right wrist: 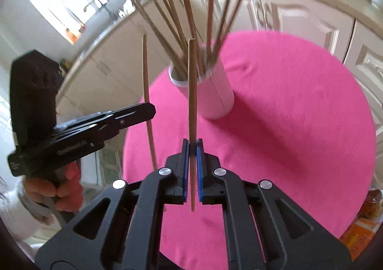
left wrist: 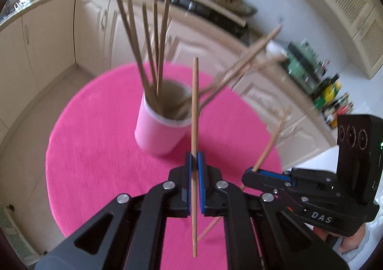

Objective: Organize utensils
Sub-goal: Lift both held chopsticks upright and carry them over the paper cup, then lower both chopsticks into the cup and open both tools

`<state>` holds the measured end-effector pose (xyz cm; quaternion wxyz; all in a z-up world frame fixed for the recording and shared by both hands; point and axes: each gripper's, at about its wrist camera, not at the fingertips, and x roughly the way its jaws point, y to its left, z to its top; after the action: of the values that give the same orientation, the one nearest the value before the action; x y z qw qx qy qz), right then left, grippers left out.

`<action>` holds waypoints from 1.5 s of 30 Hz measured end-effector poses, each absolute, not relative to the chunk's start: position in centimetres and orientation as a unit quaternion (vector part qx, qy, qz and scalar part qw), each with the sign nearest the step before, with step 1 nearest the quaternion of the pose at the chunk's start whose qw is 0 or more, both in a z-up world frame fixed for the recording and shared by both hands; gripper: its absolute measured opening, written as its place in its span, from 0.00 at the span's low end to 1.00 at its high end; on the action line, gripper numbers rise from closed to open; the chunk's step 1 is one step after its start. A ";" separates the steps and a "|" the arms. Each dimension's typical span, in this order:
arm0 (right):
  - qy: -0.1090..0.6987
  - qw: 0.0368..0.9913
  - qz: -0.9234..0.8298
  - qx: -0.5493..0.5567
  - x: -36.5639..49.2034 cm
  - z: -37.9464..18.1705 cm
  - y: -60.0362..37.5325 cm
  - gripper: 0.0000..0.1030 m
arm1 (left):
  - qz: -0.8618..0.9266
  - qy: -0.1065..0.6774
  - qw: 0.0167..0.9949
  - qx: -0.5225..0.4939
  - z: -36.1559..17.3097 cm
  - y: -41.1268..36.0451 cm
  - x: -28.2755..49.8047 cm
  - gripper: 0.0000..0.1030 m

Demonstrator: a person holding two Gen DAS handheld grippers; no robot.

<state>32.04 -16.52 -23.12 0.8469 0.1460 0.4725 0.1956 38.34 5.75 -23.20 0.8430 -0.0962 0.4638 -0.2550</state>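
Blue-padded jaws of the left gripper are pinched shut on one chopstick, which stands nearly upright through the pads, its lower end hanging well below them. The right gripper is likewise clamped on its own chopstick — seen in the left wrist view at about 3 o'clock, beside its partner. Both sticks are off the cloth. At 12 o'clock from each claw stands the pink cup, already bristling with chopsticks fanned out against its rim.

To do this step well, I judge each stick should be brought over the open mouth one at a time, lower tip aimed into a gap between the leaning sticks, and released only once that tip is inside the rim — otherwise it may skid off onto the pink tablecloth. The cup looks light; a sideways nudge could tip it.
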 end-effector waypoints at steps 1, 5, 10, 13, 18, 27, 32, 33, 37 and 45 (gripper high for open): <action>0.458 0.854 0.195 0.149 32.2 -22.3 -16.1 0.06 | -0.256 0.449 0.850 -0.099 -22.4 5.6 38.6 0.05; 0.411 0.879 0.190 0.152 33.0 -18.8 -16.0 0.06 | -0.261 0.393 0.876 -0.105 -19.3 5.8 39.1 0.05; 0.362 0.901 0.186 0.150 33.7 -15.1 -15.7 0.06 | -0.247 0.324 0.905 -0.124 -15.7 6.7 40.7 0.05; 0.334 0.913 0.185 0.142 34.7 -12.6 -15.3 0.06 | -0.238 0.297 0.916 -0.129 -14.1 6.6 41.6 0.05; 0.306 0.930 0.166 0.117 36.1 -10.4 -14.7 0.06 | -0.221 0.253 0.935 -0.111 -12.2 6.0 43.1 0.05; 0.316 0.933 0.143 0.092 38.4 -11.5 -13.8 0.06 | -0.211 0.232 0.945 -0.094 -13.7 4.7 45.4 0.05; 0.323 0.934 0.135 0.076 38.5 -12.9 -13.4 0.06 | -0.209 0.252 0.941 -0.089 -16.2 4.2 46.1 0.05; 0.324 0.934 0.133 0.074 38.5 -13.1 -13.3 0.06 | -0.208 0.253 0.941 -0.086 -16.6 4.1 46.0 0.05; 0.324 0.936 0.129 0.049 38.4 -13.8 -12.5 0.06 | -0.206 0.254 0.943 -0.070 -17.7 4.0 45.8 0.05; 0.343 0.930 0.125 0.040 38.1 -16.2 -11.9 0.06 | -0.202 0.270 0.940 -0.058 -19.5 4.1 45.4 0.05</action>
<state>38.10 -11.91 -16.23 0.9300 0.0403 0.3433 0.1251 45.44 4.07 -19.54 0.9397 -0.0576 0.2696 -0.2023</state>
